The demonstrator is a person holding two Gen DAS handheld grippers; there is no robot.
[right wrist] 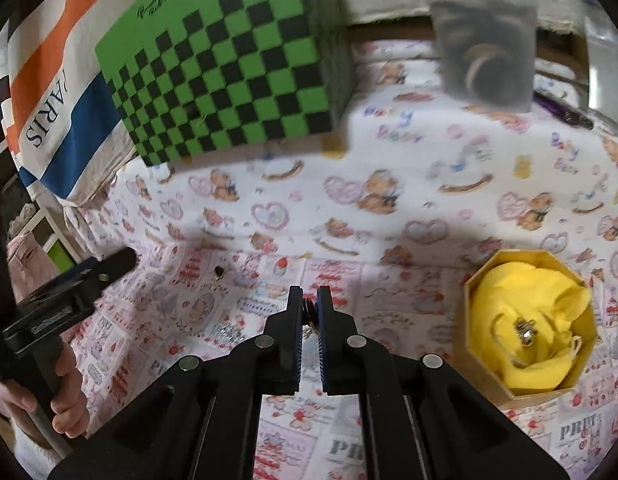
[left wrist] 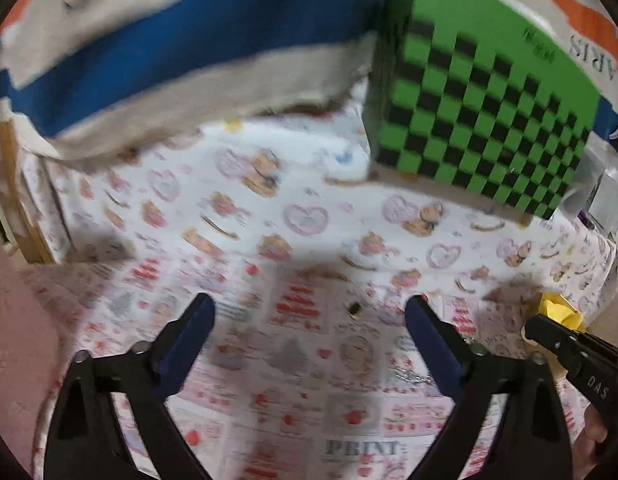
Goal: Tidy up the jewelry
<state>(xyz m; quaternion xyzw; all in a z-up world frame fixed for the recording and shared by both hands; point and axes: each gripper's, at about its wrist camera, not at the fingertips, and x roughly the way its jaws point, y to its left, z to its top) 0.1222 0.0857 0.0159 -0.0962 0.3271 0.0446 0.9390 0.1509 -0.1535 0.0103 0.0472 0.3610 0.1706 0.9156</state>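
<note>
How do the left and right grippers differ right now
The left gripper has its jaws spread wide with nothing between them, while the right gripper is shut on a small jewelry piece. The left one hovers over bare printed cloth; the right sits just left of the yellow-lined box. Both are black with blue finger pads.

Bare printed cloth (left wrist: pixel 309 216) centre, checkered box (left wrist: pixel 481 120) behind, yellow-lined box (right wrist: pixel 529 320) right.

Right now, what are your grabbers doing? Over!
Left gripper open, empty. Right gripper shut on small trinket. Yellow-lined box to its right, ring inside. Small piece loose on cloth. Nothing blocking.
</note>
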